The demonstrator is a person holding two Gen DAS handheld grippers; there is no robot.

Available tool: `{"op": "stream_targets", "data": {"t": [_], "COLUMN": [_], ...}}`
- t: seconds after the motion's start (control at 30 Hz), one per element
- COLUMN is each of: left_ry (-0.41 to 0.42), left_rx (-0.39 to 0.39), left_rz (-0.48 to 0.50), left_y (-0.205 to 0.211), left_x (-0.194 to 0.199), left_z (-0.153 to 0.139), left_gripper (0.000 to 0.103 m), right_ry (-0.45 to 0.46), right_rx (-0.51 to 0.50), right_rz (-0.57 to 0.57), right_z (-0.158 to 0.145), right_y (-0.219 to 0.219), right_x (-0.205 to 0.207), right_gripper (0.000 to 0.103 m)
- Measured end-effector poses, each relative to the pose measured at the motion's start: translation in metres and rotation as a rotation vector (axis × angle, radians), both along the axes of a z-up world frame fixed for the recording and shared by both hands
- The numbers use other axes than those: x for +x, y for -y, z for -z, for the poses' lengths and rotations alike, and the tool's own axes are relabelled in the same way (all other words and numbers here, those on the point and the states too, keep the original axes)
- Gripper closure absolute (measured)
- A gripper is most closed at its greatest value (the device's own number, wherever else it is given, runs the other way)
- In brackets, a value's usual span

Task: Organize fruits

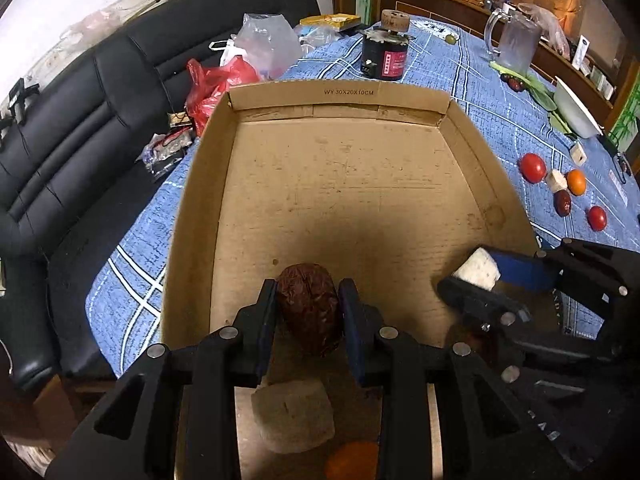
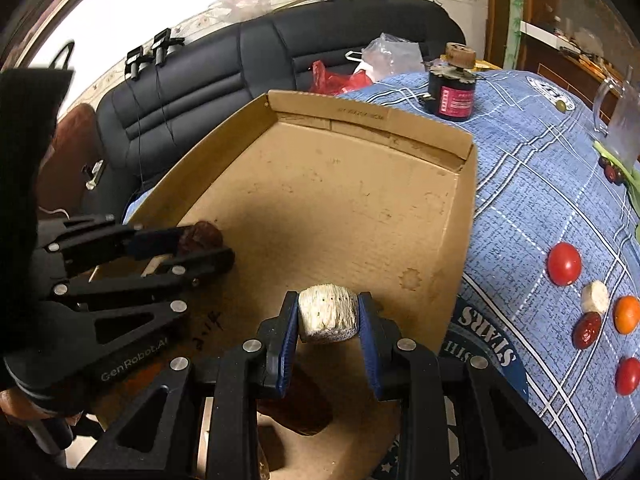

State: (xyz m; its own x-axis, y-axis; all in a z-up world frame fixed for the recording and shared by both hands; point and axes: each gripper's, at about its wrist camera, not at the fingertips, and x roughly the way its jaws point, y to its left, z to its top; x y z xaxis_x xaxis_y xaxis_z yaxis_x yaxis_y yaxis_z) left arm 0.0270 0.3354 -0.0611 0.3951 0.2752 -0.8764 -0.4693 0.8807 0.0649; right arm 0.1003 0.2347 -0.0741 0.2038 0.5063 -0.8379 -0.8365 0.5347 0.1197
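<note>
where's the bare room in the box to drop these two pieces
The far half of the cardboard box floor is bare up to its back wall. The near end is crowded: a white chunk, an orange fruit, and both hand-held grippers, left and right.

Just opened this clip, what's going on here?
A person works two handheld grippers over a cardboard box. The left gripper is clamped on a wrinkled red date; the right gripper grips a white chunk. A few pieces already lie in the box's near end. Tomatoes, an orange fruit and others wait on the blue cloth.

Blk sofa (image 1: 80,128), plastic bags (image 1: 248,56), glass mug (image 1: 516,42) on blue tablecloth (image 1: 472,92).
</note>
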Motion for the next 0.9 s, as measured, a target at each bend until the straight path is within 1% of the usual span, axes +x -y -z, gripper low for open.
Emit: {"op": "stream_targets", "data": {"t": [0.03, 0.1, 0.13, 0.17, 0.23, 0.37, 0.47, 0.57, 0.6, 0.63, 0.67, 0.73, 0.83, 0.9], "left_ry": [-0.003, -0.002, 0.004, 0.014, 0.036, 0.079, 0.152, 0.268, 0.319, 0.364, 0.389, 0.442, 0.472, 0.508], "left_rx": [-0.002, -0.009, -0.011, -0.012, -0.019, -0.030, -0.056, -0.169, -0.216, -0.252, -0.264, -0.263, -0.214, -0.203], "left_rz": [-0.001, -0.009, -0.013, -0.015, -0.021, -0.026, -0.028, -0.023, -0.016, -0.014, -0.018, -0.028, -0.026, -0.025], "left_y": [0.000, -0.001, -0.001, -0.001, 0.000, 0.003, 0.007, 0.009, 0.011, 0.014, 0.017, 0.027, 0.047, 0.058], "left_x": [0.000, -0.001, -0.002, -0.003, -0.007, -0.014, -0.022, -0.033, -0.036, -0.038, -0.039, -0.041, -0.038, -0.039], "left_z": [0.000, 0.000, -0.001, -0.004, -0.010, -0.021, -0.034, -0.046, -0.049, -0.052, -0.055, -0.060, -0.064, -0.067], "left_gripper": [0.074, 0.067, 0.062, 0.059, 0.058, 0.057, 0.057, 0.057, 0.054, 0.042, 0.033, 0.032, 0.032, 0.030], "right_ry": [0.005, 0.005, 0.006, 0.009, 0.017, 0.020, 0.024, 0.034, 0.041, 0.049, 0.055, 0.069, 0.097, 0.115], "right_rx": [-0.008, -0.010, -0.009, -0.005, 0.002, 0.030, 0.060, 0.094, 0.108, 0.123, 0.133, 0.151, 0.147, 0.145], "right_rz": [-0.005, -0.007, -0.005, -0.001, 0.009, 0.022, 0.031, 0.049, 0.060, 0.075, 0.086, 0.117, 0.167, 0.194], "right_z": [0.001, 0.000, -0.002, -0.003, -0.007, -0.019, -0.031, -0.043, -0.048, -0.052, -0.056, -0.062, -0.068, -0.070], "right_y": [-0.001, 0.000, 0.002, 0.003, 0.008, 0.017, 0.028, 0.046, 0.054, 0.062, 0.069, 0.088, 0.117, 0.135], "right_x": [-0.001, -0.002, -0.003, -0.003, -0.003, -0.003, -0.006, -0.010, -0.012, -0.013, -0.014, -0.016, -0.018, -0.020], "right_gripper": [0.073, 0.072, 0.071, 0.069, 0.062, 0.061, 0.061, 0.060, 0.056, 0.051, 0.049, 0.046, 0.046, 0.045]}}
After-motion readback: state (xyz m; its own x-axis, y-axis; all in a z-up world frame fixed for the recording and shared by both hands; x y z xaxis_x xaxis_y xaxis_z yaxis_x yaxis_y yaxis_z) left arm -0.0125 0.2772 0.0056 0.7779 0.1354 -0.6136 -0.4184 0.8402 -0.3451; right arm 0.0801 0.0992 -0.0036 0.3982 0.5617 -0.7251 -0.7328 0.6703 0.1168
